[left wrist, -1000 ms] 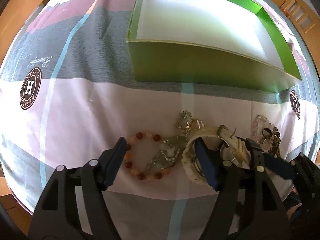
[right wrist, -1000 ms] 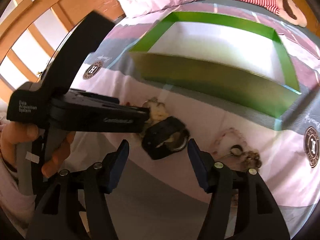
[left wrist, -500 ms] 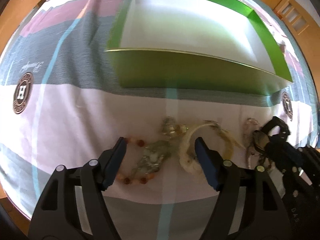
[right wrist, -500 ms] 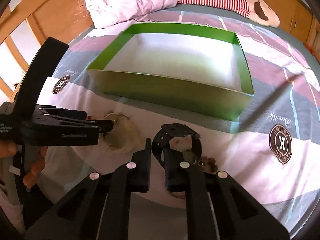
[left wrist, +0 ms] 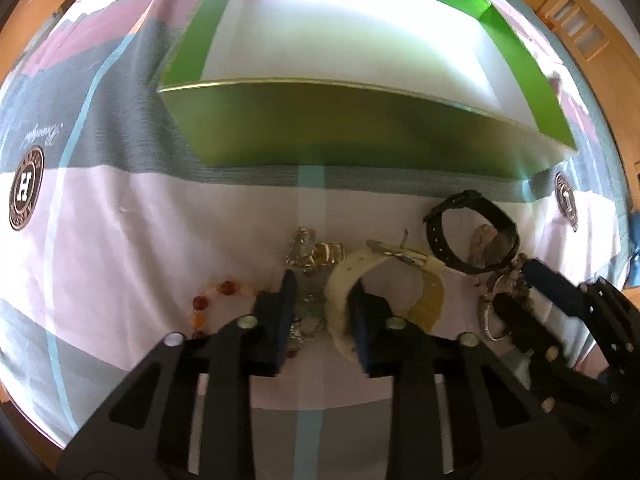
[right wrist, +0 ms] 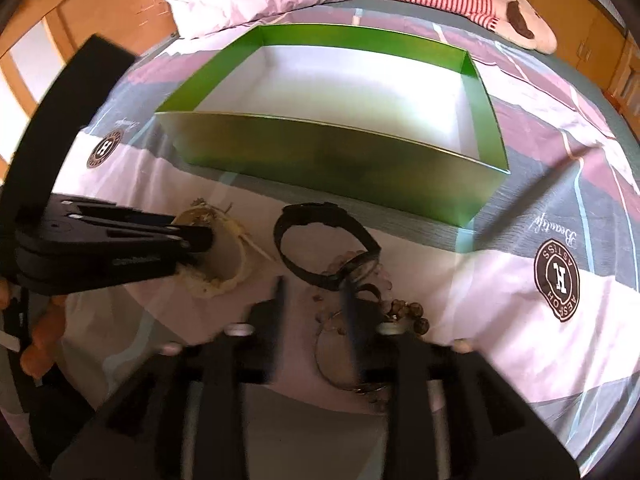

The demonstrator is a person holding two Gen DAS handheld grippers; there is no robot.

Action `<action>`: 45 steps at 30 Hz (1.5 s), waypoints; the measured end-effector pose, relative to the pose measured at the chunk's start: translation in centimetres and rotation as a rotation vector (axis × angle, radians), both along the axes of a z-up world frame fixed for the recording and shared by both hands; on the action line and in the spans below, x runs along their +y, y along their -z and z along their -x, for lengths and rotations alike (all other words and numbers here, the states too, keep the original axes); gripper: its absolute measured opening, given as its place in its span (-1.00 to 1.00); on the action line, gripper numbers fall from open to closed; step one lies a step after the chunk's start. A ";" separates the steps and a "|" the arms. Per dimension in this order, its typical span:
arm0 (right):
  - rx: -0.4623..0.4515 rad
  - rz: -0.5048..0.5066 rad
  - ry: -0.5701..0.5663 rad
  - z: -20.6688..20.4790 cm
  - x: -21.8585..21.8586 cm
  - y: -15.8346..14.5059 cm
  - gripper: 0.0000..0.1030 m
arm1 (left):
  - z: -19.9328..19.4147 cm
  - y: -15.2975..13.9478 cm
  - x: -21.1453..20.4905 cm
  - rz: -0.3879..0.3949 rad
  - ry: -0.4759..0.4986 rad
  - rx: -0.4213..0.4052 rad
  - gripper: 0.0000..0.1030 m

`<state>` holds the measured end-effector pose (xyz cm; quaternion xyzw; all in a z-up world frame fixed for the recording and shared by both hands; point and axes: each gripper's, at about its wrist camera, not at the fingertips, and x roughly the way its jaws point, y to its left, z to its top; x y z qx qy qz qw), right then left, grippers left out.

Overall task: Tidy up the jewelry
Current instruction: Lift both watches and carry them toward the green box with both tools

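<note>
- The cream watch (left wrist: 384, 276) lies low in the centre of the left wrist frame on the bed sheet (left wrist: 120, 248), and my left fingers (left wrist: 320, 316) have narrowed around one side of its band.
- Whether they actually pinch the band, I cannot tell.
- The black watch (right wrist: 324, 248) sits mid-frame in the right wrist view, just ahead of my right fingers (right wrist: 316, 312), which are part-open and holding nothing.
- A beaded bracelet (left wrist: 216, 300) lies lower left, beside the left fingers.
- The green box (right wrist: 332, 152) stands beyond, in the upper half.
</note>
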<state>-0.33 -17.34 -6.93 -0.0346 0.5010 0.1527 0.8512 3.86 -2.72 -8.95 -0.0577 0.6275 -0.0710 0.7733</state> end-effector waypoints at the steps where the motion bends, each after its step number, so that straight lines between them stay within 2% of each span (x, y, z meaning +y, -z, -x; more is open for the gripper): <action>1: -0.002 -0.023 0.013 -0.2 -0.2 0.0 0.05 | 0.0 0.0 0.2 0.018 -0.009 0.005 -0.52; 3: -0.006 -0.060 0.037 -0.7 -0.6 0.1 0.16 | -0.1 0.0 0.5 0.027 -0.015 0.010 -0.52; 4: -0.020 -0.039 0.046 -1.0 -0.4 0.3 0.23 | -0.1 0.1 0.5 0.023 -0.015 0.012 -0.52; 6: -0.052 0.037 0.038 -1.3 0.4 0.6 0.49 | -0.1 0.2 0.3 0.021 -0.009 0.014 -0.52; 8: -0.064 0.087 0.014 -1.5 1.2 1.1 0.52 | 0.5 0.0 1.5 0.019 -0.004 0.013 -0.51; 11: -0.059 0.139 -0.011 -1.6 2.2 2.0 0.52 | 0.6 0.3 1.1 0.017 -0.003 0.018 -0.49; 13: -0.043 0.134 -0.019 -1.7 2.5 2.6 0.41 | 0.4 0.4 0.8 0.017 -0.007 0.019 -0.49; 14: -0.039 0.132 -0.015 -1.7 2.4 2.6 0.08 | 0.5 0.4 0.8 0.019 -0.015 0.015 -0.52; 17: -0.031 0.088 0.004 -1.8 1.7 2.2 -0.28 | 0.6 -0.1 1.5 0.062 -0.024 0.010 -0.74; 20: -0.024 0.039 0.039 -2.0 0.6 1.7 -0.34 | 0.8 -0.7 1.9 0.088 -0.029 0.000 -0.76; 27: -0.030 0.023 0.055 -1.7 0.0 1.1 -0.34 | 0.5 -2.3 5.0 0.157 -0.105 -0.042 -0.76; 29: -0.021 0.025 0.054 -1.8 0.0 1.3 -0.34 | 0.3 -2.6 5.8 0.162 -0.148 -0.049 -0.56; 31: -0.013 0.026 0.056 -1.8 0.0 1.5 -0.34 | 0.2 -2.7 6.4 0.164 -0.168 -0.055 -0.09; 32: -0.012 0.026 0.057 -1.7 0.0 1.5 -0.34 | 0.2 -2.9 6.5 0.160 -0.176 -0.064 -0.03; 41: -0.012 0.035 0.055 -1.7 0.1 1.6 -0.34 | 0.2 -2.9 4.5 0.122 -0.098 -0.088 -0.01; 43: -0.017 0.041 0.051 -1.7 0.2 1.7 -0.29 | -0.1 -2.4 4.0 0.099 -0.102 -0.083 0.13; 45: -0.022 0.050 0.051 -1.8 0.3 1.8 -0.13 | -0.3 -1.9 3.7 0.087 -0.111 -0.080 0.21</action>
